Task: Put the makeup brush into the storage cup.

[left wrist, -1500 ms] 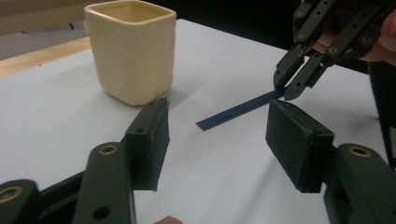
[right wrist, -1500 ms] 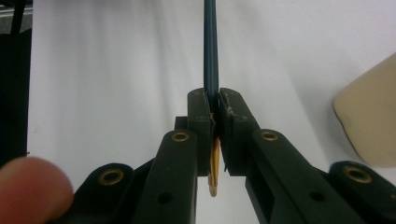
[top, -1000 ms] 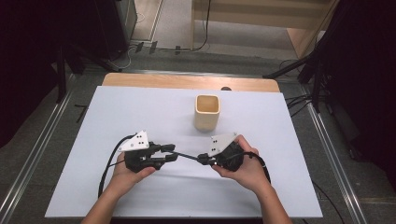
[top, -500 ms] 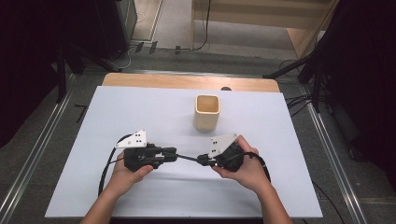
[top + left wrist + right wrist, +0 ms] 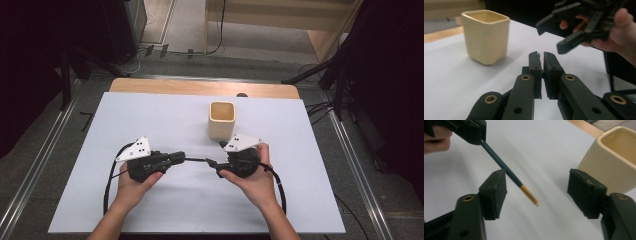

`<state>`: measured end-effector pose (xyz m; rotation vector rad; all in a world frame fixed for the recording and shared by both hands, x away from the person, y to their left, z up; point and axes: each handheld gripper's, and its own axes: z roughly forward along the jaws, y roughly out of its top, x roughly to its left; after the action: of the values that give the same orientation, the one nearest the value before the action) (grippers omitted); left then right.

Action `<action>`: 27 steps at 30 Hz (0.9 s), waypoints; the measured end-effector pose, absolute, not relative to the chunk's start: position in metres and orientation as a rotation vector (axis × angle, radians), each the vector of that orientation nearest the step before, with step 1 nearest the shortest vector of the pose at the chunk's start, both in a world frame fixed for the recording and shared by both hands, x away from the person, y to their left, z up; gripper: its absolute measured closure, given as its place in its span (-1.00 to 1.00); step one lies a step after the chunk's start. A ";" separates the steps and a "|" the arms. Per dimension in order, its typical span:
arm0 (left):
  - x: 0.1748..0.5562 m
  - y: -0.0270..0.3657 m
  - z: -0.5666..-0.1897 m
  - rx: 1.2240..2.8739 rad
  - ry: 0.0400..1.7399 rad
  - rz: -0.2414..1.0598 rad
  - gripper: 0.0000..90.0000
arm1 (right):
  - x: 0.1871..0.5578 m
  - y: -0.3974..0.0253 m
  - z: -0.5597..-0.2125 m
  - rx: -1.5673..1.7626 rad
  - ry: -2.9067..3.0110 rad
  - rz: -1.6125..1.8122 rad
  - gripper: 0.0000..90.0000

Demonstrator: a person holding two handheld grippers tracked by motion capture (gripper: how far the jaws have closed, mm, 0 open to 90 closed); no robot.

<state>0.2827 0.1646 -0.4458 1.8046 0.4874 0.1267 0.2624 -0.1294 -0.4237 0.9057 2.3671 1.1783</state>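
Note:
My left gripper (image 5: 182,158) is shut on a dark blue-green pencil (image 5: 197,160) and holds it level above the white table (image 5: 150,115). The pencil (image 5: 504,166) points toward my right gripper (image 5: 219,160), and its orange tip hangs between that gripper's open jaws, touching neither. In the right gripper view my right gripper (image 5: 536,175) stands wide open, with the left gripper (image 5: 482,138) at top left. In the left gripper view my left gripper (image 5: 541,53) has its jaws pressed together and faces the right gripper (image 5: 549,37).
A cream square cup (image 5: 222,120) stands upright just behind the right gripper, close to its far jaw (image 5: 609,165) (image 5: 486,37). Black cables loop from both grippers near the table's front. A wooden strip (image 5: 200,87) borders the table's back edge.
The left gripper has shifted slightly to the left with the pencil. The right hand has hardly moved.

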 end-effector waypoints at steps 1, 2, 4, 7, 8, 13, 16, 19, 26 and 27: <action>0.282 0.165 -0.445 1.794 0.496 0.136 0.92 | 0.262 -0.127 -0.425 0.945 2.350 1.188 -0.35; 0.281 0.165 -0.444 1.793 0.495 0.152 0.92 | 0.261 -0.124 -0.427 0.983 2.338 1.198 -0.41; 0.280 0.165 -0.444 1.783 0.502 0.172 0.92 | 0.259 -0.116 -0.433 1.101 2.284 1.246 -0.56; 0.279 0.166 -0.443 1.770 0.508 0.191 0.92 | 0.257 -0.112 -0.438 1.199 2.238 1.291 -0.66; 0.278 0.166 -0.442 1.764 0.508 0.198 0.92 | 0.256 -0.109 -0.441 1.258 2.207 1.327 -0.70; 0.277 0.167 -0.441 1.746 0.510 0.220 0.92 | 0.247 -0.099 -0.451 1.446 2.076 1.428 -0.96; 0.276 0.168 -0.441 1.737 0.516 0.233 0.92 | 0.244 -0.098 -0.453 1.491 2.029 1.463 -1.00; 0.275 0.168 -0.441 1.727 0.519 0.241 0.92 | 0.238 -0.097 -0.456 1.604 1.925 1.509 -1.00; 0.273 0.165 -0.443 1.708 0.522 0.252 0.92 | 0.232 -0.098 -0.466 1.787 1.818 1.701 -1.00; 0.273 0.164 -0.444 1.709 0.520 0.251 0.92 | 0.231 -0.098 -0.467 1.821 1.796 1.725 -1.00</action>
<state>0.2727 0.1638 -0.4437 1.7086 0.5203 0.2509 0.2314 -0.0981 -0.4668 1.8211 1.7963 1.7249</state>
